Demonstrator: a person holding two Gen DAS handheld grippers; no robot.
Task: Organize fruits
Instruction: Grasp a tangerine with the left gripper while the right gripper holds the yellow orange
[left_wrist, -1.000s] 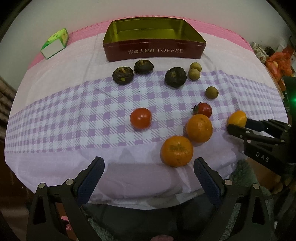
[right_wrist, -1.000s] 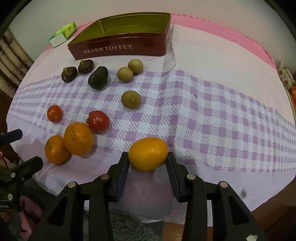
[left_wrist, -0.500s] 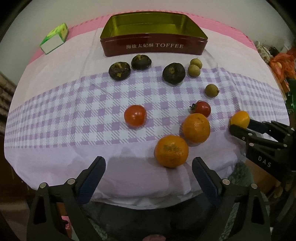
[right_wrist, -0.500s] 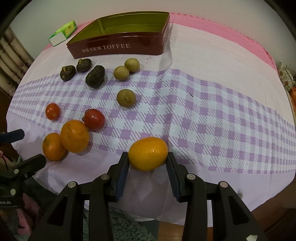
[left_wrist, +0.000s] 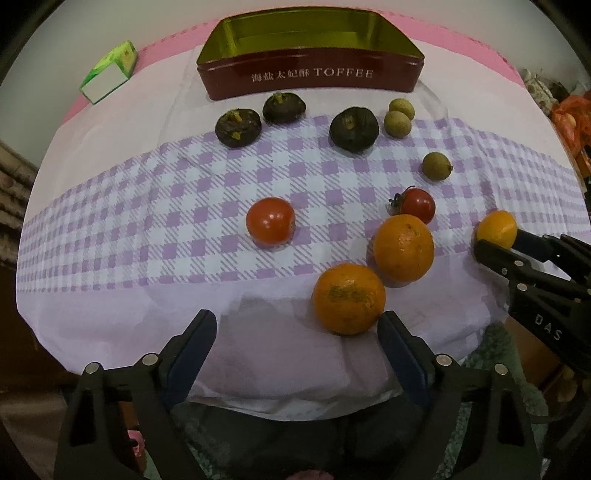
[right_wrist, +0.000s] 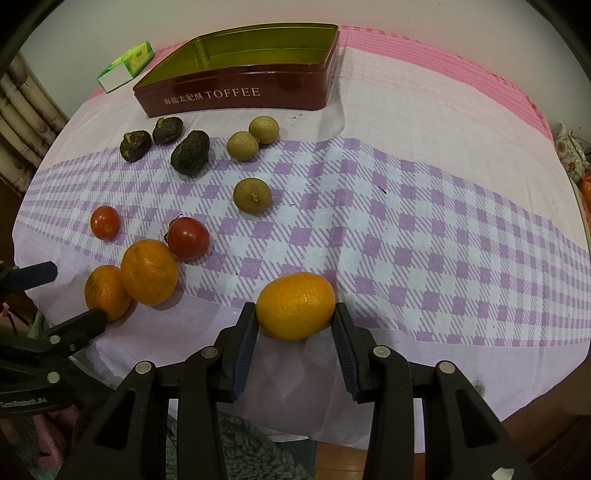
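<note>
While my right gripper (right_wrist: 295, 325) clamps the yellow-orange oval citrus (right_wrist: 295, 311), my left gripper (left_wrist: 297, 341), jaws just narrowing yet empty, lines up on the round orange mandarin (left_wrist: 349, 298) at the tablecloth's near edge.

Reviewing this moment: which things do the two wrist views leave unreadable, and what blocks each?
- Red toffee tin, left wrist view: near wall hides its floor.
- Nearest orange mandarin, right wrist view: left tongs cover its lower edge.
- Yellow-orange oval citrus, right wrist view: whether it rests on the checked cloth is unclear.
- Orange bag, left wrist view: edge-cropped, blurred.
</note>
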